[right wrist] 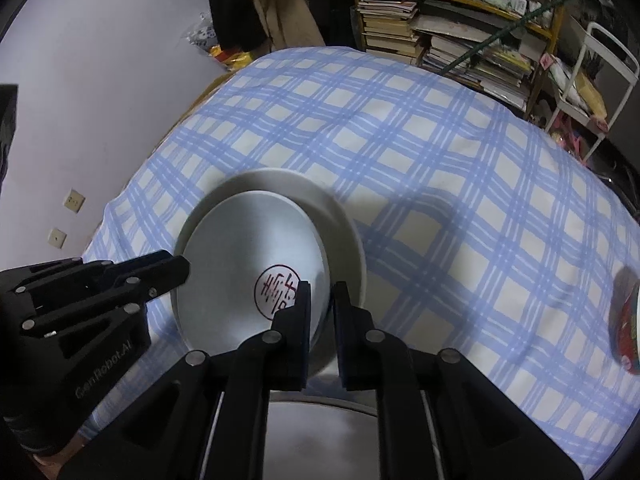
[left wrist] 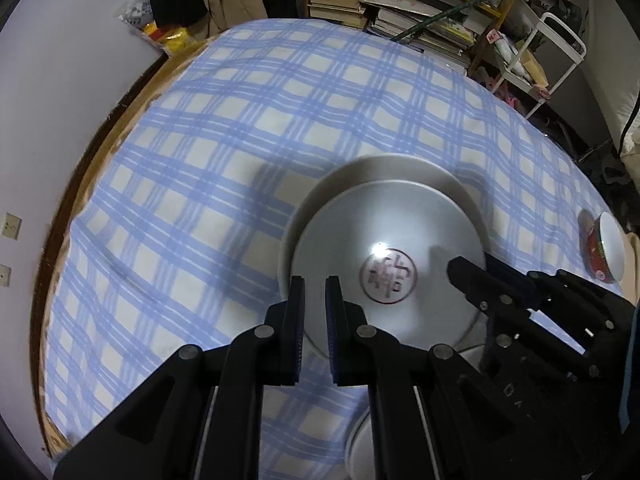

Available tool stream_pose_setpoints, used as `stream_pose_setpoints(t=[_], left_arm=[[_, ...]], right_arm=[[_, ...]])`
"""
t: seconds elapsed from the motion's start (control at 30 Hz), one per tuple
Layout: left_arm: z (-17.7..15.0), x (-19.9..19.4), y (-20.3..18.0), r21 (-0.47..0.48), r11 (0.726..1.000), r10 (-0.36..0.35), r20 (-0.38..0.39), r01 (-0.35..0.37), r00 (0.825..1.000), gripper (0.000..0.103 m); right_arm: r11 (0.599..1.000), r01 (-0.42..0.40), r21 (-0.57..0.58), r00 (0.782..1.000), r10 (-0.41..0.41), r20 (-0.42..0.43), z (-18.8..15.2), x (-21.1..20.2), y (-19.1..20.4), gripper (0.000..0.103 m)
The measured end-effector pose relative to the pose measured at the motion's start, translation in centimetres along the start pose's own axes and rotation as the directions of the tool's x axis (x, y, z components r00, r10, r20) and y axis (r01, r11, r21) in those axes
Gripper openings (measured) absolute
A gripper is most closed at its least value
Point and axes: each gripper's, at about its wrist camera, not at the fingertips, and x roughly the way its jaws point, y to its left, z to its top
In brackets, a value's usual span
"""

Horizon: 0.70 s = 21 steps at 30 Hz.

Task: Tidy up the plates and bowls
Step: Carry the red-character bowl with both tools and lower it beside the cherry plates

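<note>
A white plate with a round red emblem (left wrist: pixel 360 232) (right wrist: pixel 240 240) lies just over a larger plain white plate (left wrist: pixel 380 168) (right wrist: pixel 348 232) on the blue checked cloth; whether the two touch I cannot tell. My left gripper (left wrist: pixel 314 280) (right wrist: pixel 184 270) is shut on the emblem plate's left rim. Opposite it, my right gripper (right wrist: pixel 322 285) (left wrist: pixel 452 268) is narrowly closed over the right rim, which runs between its fingers. A red-patterned bowl (left wrist: pixel 600 248) (right wrist: pixel 626 320) stands on the cloth far to the right.
Another pale dish (left wrist: pixel 360 440) (right wrist: pixel 320 420) lies close under the grippers at the near edge. The checked table (left wrist: pixel 240 120) stands beside a wall on the left. Behind it are a bookshelf (left wrist: pixel 400 12) and a white cart (left wrist: pixel 552 52).
</note>
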Motion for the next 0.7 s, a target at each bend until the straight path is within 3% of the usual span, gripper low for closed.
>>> stream_pose_setpoints(t=[0.23,0.43,0.57,0.7], left_arm=[[-0.2,-0.6,0.1,0.000,1.000,0.032,0.013,-0.032,0.999,0.009],[-0.2,-1.8,0.0,0.002,0.999,0.038,0.035,-0.038,0.999,0.011],[-0.1,-2.5,-1.1,0.003,0.999,0.045,0.039,-0.045,0.998,0.013],[-0.1,-3.0,-3.1,0.008,0.999,0.040,0.040,-0.040,0.998,0.015]], right_arm=[[0.999,-0.037,0.033,0.999,0.036,0.019,-0.2,-0.7,-0.7,0.015],[0.996,-0.075,0.056,0.993,0.069,0.095,-0.2,-3.3,-1.9,0.018],[0.995,-0.054,0.088,0.991,0.042,0.129,-0.5,-5.4,-3.8,0.046],[0.992,-0.024,0.124,0.991,0.006,0.136,-1.0,-6.9,-6.4,0.052]])
